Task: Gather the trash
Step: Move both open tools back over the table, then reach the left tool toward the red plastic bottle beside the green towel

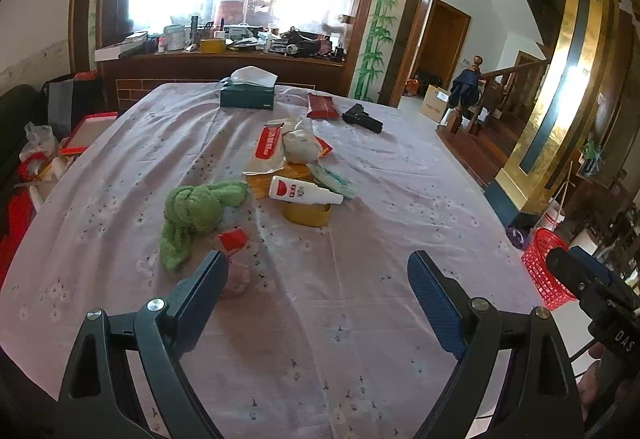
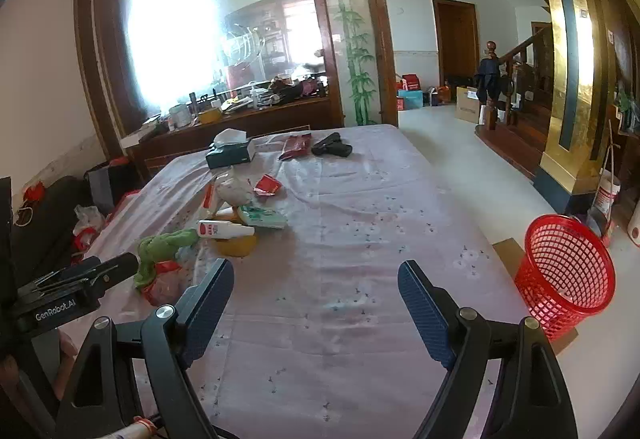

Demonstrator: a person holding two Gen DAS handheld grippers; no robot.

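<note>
**Both tools spread above a cluttered desk**

Here, the left tool (image 1: pixel 316 271) hangs over the near part of the desk (image 1: pixel 360 231) with its two fingers spread wide and nothing between them. The right tool (image 2: pixel 316 279) is likewise spread and holds nothing.

In the left wrist view, the trash lies from about 10 to 12 o'clock of the left tool. A knotted green cloth (image 1: pixel 196 211) sits at 10 o'clock, and just below it a clear plastic bag with a red scrap (image 1: pixel 236 259) lies right beside the left finger (image 1: pixel 208 279). At 12 o'clock a white bottle with a red label (image 1: pixel 304 193) lies on its side across a yellow tape roll (image 1: pixel 308 215). Behind it are a red-and-white wrapper (image 1: pixel 268 151), a crumpled whitish wad (image 1: pixel 300 145) and a pale green packet (image 1: pixel 336 179), all heaped together. Farther back stand a dark green tissue box (image 1: pixel 248 93), a dark red packet (image 1: pixel 322 105) and a black toy pistol (image 1: pixel 362 119).

In the right wrist view, a red mesh basket (image 2: pixel 568 271) stands on the floor off the desk's right edge, at about 3 o'clock of the right tool and well apart from the pile, tilted with its mouth facing the camera. The trash heap sits at 10 to 11 o'clock there.
</note>
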